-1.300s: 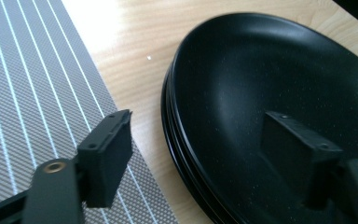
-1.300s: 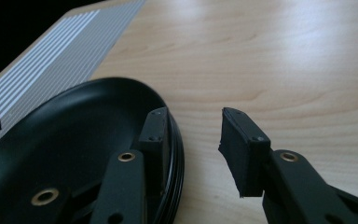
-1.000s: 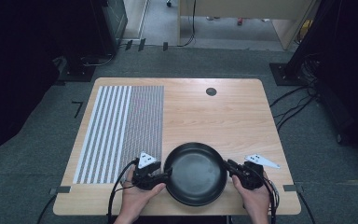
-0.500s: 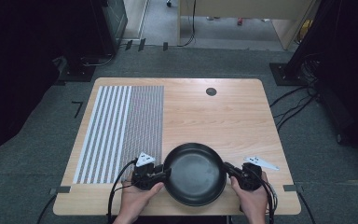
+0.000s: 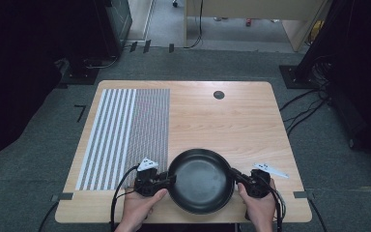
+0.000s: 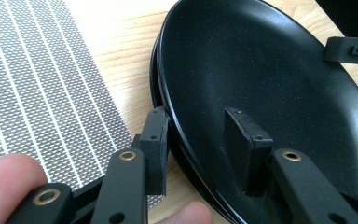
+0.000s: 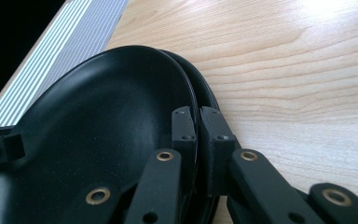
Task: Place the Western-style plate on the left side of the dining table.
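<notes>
Black pan [image 5: 201,180]: right fingers [image 7: 198,126] clamp its rim; left fingers [image 6: 200,140] straddle the opposite rim, having just closed in.

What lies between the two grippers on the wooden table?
The round black plate, seemingly a stack of two, lies between the left gripper and the right gripper in the high view. Each gripper's fingers straddle its rim on the wooden table.

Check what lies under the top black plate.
A second black plate peeks out beneath the top plate, its rim edging past. Anything under the stack, and the table beneath, is covered.
</notes>
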